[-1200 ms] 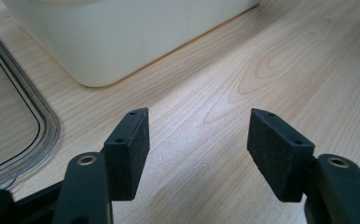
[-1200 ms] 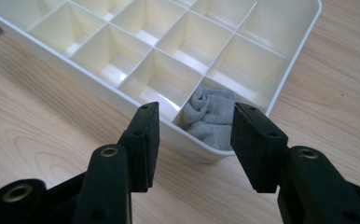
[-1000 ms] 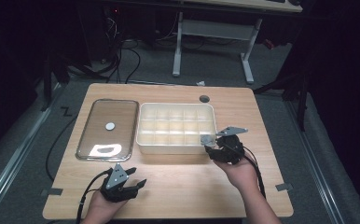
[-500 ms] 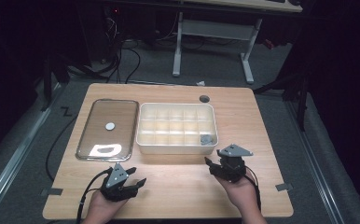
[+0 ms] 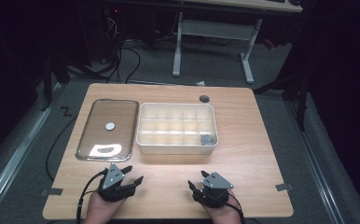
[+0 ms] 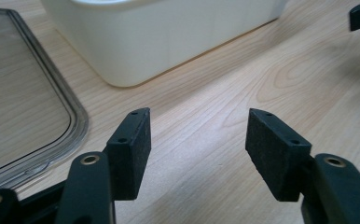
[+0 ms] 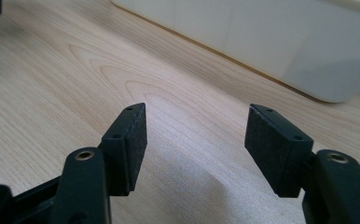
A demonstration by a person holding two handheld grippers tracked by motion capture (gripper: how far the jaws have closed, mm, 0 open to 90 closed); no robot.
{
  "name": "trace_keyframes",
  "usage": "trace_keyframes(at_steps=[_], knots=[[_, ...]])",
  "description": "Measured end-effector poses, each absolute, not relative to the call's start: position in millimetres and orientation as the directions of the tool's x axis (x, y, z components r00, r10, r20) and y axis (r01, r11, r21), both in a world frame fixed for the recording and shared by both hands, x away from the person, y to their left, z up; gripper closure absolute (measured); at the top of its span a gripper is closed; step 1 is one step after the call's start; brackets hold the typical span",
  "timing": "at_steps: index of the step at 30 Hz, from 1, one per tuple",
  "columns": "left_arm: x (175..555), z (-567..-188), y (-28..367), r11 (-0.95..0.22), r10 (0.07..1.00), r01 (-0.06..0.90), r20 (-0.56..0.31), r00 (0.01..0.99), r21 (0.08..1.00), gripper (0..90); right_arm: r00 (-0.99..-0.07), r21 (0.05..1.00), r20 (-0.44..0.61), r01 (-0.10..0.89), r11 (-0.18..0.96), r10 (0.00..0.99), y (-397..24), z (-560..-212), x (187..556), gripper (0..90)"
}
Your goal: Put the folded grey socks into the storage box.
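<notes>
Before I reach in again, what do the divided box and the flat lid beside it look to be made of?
Box: likely plastic, cream, matte, with thin moulded walls and rounded corners. Lid: looks like clear glossy plastic, since the wood grain shows through it and a light glares off it; glass can't be ruled out.

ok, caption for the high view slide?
Both grippers, left and right, rest open near the table's front edge; small grey item sits in the compartment box.

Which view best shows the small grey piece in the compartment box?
The high view: the grey piece lies in the box's near right corner compartment. Both gripper views catch just the box's outer wall, so its contents stay hidden.
</notes>
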State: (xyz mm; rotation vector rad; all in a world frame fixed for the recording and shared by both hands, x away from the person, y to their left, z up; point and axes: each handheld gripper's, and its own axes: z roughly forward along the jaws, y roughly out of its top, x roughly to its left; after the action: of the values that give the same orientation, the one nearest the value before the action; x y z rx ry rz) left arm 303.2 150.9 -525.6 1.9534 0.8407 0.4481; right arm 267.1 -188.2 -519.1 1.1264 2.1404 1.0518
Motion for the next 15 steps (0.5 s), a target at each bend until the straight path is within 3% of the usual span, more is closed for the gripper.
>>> trace_keyframes(at_steps=[15], knots=[[300.5, -524.0, 156.0, -0.336, 0.716, 0.373, -0.023, 0.698, 0.865, 41.2, -0.497, 0.829, -0.063, 0.457, 0.323, 0.865, -197.2, -520.4, 268.8, 40.6]])
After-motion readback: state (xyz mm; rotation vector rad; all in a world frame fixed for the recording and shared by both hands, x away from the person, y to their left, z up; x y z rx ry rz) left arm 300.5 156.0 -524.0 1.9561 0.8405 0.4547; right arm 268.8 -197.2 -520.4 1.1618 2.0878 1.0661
